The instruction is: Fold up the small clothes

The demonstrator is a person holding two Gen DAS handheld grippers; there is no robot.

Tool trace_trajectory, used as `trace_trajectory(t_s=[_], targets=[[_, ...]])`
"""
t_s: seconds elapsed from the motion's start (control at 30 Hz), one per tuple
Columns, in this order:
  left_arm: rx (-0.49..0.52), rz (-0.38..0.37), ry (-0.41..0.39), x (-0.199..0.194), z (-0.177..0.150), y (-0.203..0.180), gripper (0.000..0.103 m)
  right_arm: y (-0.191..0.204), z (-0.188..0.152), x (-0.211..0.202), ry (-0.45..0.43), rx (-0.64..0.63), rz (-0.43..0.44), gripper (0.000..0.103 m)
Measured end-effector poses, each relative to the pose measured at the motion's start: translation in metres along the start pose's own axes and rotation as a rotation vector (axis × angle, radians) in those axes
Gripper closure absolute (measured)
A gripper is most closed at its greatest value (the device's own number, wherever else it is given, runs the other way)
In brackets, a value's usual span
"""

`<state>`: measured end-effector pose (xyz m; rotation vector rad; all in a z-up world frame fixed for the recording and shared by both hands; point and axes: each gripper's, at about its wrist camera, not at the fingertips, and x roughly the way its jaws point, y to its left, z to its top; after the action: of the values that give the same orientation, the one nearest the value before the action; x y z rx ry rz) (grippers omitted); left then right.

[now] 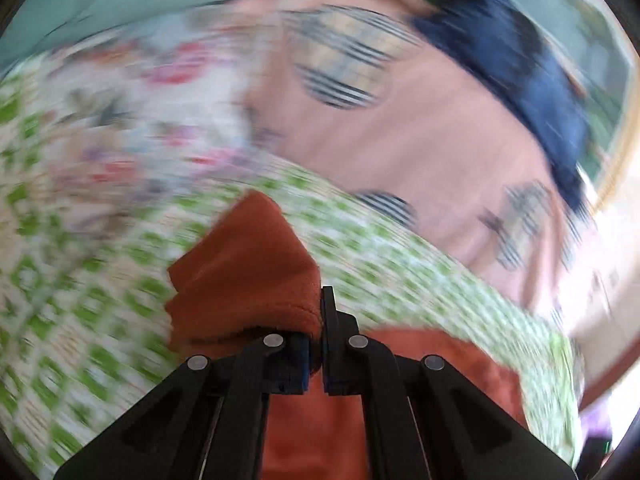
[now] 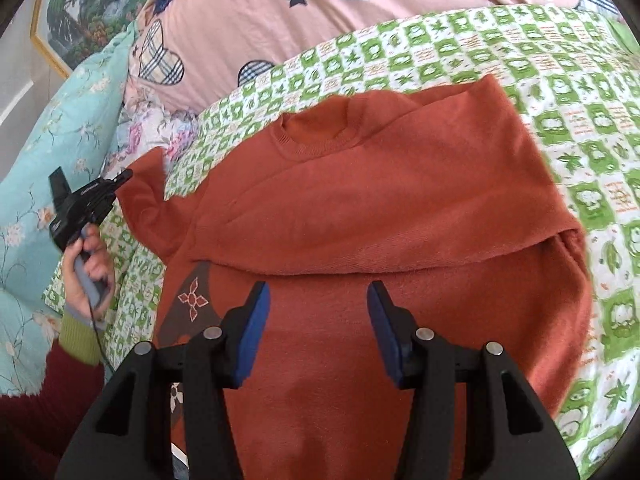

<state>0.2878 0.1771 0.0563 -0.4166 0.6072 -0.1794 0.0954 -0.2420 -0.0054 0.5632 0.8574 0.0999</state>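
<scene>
A rust-orange sweater lies on a green-and-white patterned sheet, its right side folded across the body. My left gripper is shut on the sweater's left sleeve; it also shows in the right wrist view, lifting the sleeve end off the sheet at the left. The left wrist view is motion-blurred. My right gripper is open and empty, hovering over the sweater's lower body.
A pink quilt with plaid hearts lies behind the sheet. A light-blue floral cover is at the left. A framed picture hangs at the upper left. A dark patch with a red motif shows on the sweater.
</scene>
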Motion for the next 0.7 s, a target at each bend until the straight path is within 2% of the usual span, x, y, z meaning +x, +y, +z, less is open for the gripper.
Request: trace_trajectory(t_s=[0.2,0.3,0.4,0.5,0.57,0.63,0.7], targets=[[0.179,-0.188,0.136,0.014,-0.073,-0.127,0.101,-0.03,-0.001,-0.025,-0.048,0.073,-0.026,0.051],[0.247,-0.232,0.213,0.031,-0.115,-0.175,0.101,-0.047,-0.002,-0.034,-0.07,0.117,-0.04,0.051],[0.327,-0.222,0.275,0.054,-0.155,-0.214,0.101,-0.06,-0.001,-0.04,-0.085,0.151,-0.054,0.051],[0.375,-0.201,0.342,0.081,-0.188,-0.233,0.1,-0.067,0.0,-0.041,-0.09,0.164,-0.071,0.051],[0.382,-0.185,0.373,0.093,-0.2,-0.234,0.098,-0.068,0.001,-0.039,-0.087,0.166,-0.082,0.05],[0.383,-0.181,0.415,0.097,-0.21,-0.232,0.087,-0.062,0.005,-0.035,-0.086,0.147,-0.087,0.047],[0.383,-0.179,0.436,0.09,-0.215,-0.223,0.057,-0.052,0.01,-0.029,-0.082,0.109,-0.088,0.045]])
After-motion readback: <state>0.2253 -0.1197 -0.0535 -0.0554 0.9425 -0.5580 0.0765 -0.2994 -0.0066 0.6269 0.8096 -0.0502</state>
